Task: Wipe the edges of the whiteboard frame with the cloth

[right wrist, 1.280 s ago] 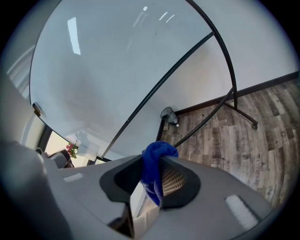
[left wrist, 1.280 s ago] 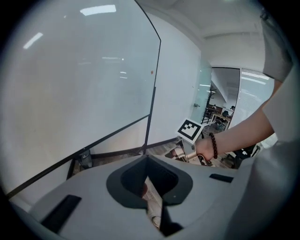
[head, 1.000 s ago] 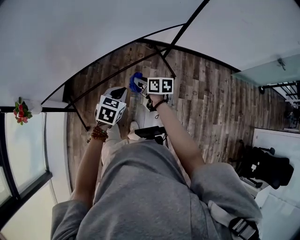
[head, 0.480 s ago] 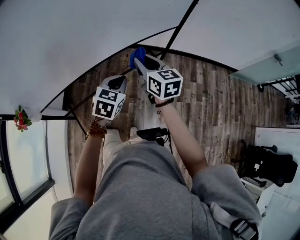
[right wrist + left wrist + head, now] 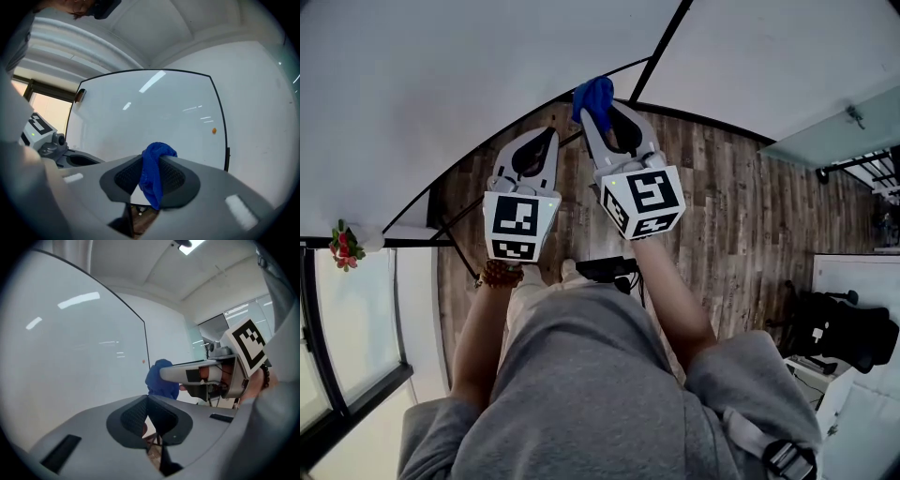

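The right tongs (image 5: 151, 174) are pinching a blue cloth (image 5: 153, 169): its bunched top bulges above the two dark pads and a tail hangs down below them. The left tongs (image 5: 147, 405) are pressed together with nothing between them, the pad tips meeting. In the head view both are held up side by side, close but apart, the right tongs reaching a little further forward. The cloth sits at the black frame (image 5: 517, 116) of the whiteboard (image 5: 459, 75), where the lower edge meets an upright black bar; whether it presses on the frame cannot be told. From the left gripper view the cloth shows just beside that thin black upright, at its lower end, with the right tongs stretching in from the right. A small orange dot (image 5: 214, 131) sits on the board's white face near its right edge. Under the board lies a wooden floor (image 5: 722, 206), and a small red flower bunch (image 5: 341, 244) sits at the far left.
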Action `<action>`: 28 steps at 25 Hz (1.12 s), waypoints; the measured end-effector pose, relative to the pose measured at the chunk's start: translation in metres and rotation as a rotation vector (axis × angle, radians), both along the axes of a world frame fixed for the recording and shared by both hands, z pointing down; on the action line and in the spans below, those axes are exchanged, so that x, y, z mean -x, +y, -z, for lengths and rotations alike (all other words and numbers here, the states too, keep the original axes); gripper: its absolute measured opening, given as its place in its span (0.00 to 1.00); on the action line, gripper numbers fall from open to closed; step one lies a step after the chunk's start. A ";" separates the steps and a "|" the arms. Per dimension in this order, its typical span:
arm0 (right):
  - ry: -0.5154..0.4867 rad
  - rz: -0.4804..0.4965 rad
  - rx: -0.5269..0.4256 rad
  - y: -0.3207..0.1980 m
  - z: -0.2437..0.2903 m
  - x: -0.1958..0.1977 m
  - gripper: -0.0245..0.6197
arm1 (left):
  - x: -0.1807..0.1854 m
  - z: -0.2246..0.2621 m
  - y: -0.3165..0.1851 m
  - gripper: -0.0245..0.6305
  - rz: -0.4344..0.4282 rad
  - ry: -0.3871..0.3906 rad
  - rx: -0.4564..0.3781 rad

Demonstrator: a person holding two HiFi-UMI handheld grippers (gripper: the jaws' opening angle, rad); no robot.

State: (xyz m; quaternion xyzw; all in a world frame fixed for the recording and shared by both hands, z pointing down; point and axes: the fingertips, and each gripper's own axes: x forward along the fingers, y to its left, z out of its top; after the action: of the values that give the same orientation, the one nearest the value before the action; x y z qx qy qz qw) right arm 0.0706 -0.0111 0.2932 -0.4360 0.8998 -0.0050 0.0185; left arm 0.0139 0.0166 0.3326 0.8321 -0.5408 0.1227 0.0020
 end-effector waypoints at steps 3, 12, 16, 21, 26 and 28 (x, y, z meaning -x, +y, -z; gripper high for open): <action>0.007 -0.042 -0.045 0.009 0.008 -0.008 0.20 | 0.001 0.016 0.005 0.05 0.053 0.017 -0.088; 0.020 -0.173 -0.110 0.035 -0.003 -0.030 0.20 | 0.007 0.026 0.023 0.05 0.152 0.052 -0.213; 0.024 -0.200 -0.104 0.047 -0.014 -0.034 0.20 | 0.007 0.018 0.030 0.05 0.173 0.075 -0.205; 0.040 -0.215 -0.068 0.057 -0.032 -0.040 0.20 | 0.008 0.002 0.038 0.05 0.183 0.096 -0.170; 0.058 -0.221 -0.031 0.066 -0.049 -0.048 0.20 | 0.001 -0.019 0.041 0.05 0.172 0.104 -0.123; 0.070 -0.220 -0.013 0.068 -0.056 -0.052 0.20 | -0.008 -0.026 0.039 0.05 0.153 0.101 -0.105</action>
State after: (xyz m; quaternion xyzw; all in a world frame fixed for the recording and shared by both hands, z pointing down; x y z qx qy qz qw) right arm 0.1225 0.0572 0.3494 -0.5317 0.8467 0.0183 -0.0098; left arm 0.0218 0.0560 0.3584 0.7924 -0.6078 0.0515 -0.0048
